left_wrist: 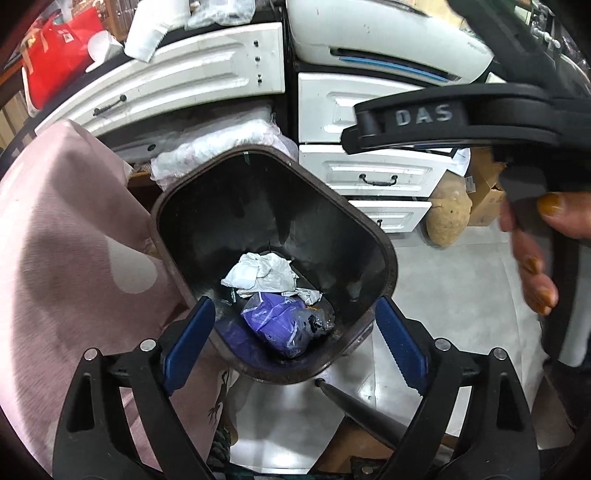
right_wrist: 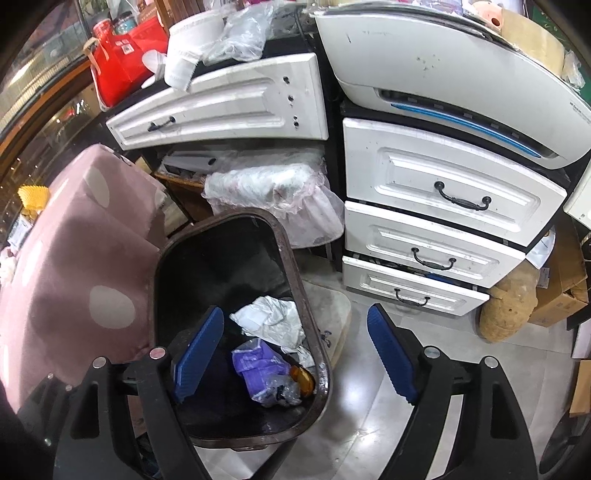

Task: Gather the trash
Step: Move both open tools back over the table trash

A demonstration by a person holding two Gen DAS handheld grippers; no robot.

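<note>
Both jaws are gaping empty as the left gripper [left_wrist: 293, 341] and right gripper [right_wrist: 295, 354] are hovering over the dark bin [left_wrist: 384, 254]. Crumpled white paper [left_wrist: 260, 273] and a purple bag [left_wrist: 280, 323] are lying at its bottom, below the fingers; lifting straight up should avoid clipping the rim.

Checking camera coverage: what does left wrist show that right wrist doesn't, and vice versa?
Left wrist only: the other handheld tool marked DAS crossing the upper right, the hand gripping it, and a dark pointed rod below the bin.

Right wrist only: a yellow ruffled item at far left, and three stacked drawers in full.

Both: the dark bin with white crumpled paper and a purple plastic bag inside, the pink dotted cloth, the white printer, and each view's own tongs open, holding nothing.
</note>
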